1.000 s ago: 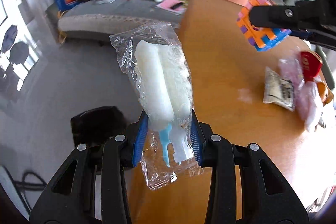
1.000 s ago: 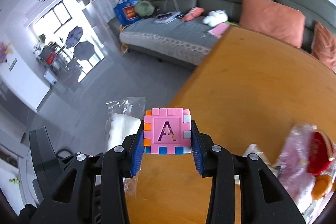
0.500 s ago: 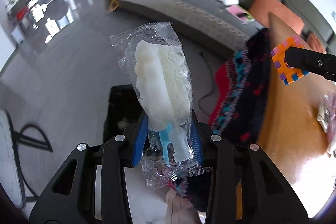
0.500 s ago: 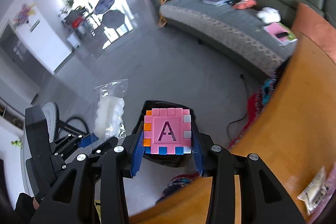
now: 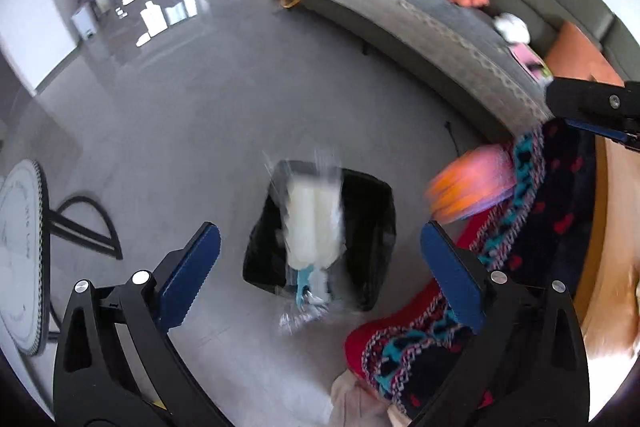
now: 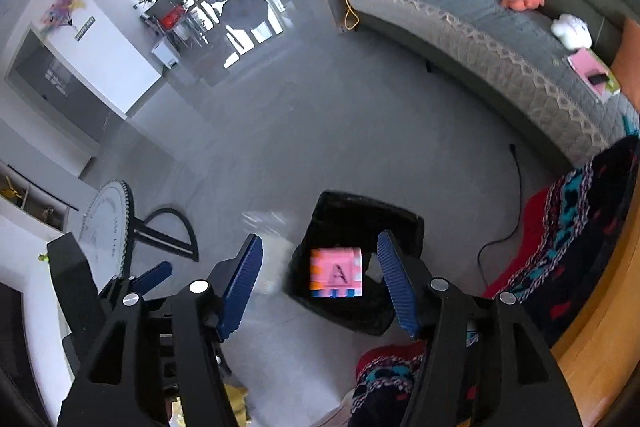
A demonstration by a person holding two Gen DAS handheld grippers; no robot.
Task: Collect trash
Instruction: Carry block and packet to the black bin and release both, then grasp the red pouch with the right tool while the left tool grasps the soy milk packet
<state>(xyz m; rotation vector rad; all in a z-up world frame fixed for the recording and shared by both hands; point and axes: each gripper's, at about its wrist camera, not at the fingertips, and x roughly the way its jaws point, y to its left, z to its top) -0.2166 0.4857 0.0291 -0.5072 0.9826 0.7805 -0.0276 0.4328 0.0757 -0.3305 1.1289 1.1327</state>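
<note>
A black-lined trash bin (image 5: 372, 211) stands on the grey floor below both grippers; it also shows in the right wrist view (image 6: 360, 211). My left gripper (image 5: 320, 271) is open, and the clear-wrapped white ice pop (image 5: 316, 223) is blurred in mid-fall over the bin. My right gripper (image 6: 320, 281) is open, and the pink foam cube marked A (image 6: 337, 273) is falling over the bin. The cube shows as an orange-pink blur in the left wrist view (image 5: 472, 187).
A patterned red and dark blanket (image 5: 532, 227) hangs off the wooden table edge (image 6: 604, 339) at the right. A grey sofa (image 6: 480, 39) with toys runs along the back. A round fan (image 6: 106, 223) stands on the floor at the left.
Both grippers have opened over the bin. The wrapped ice pop and the foam cube have left the jaws and are dropping toward the bin.
</note>
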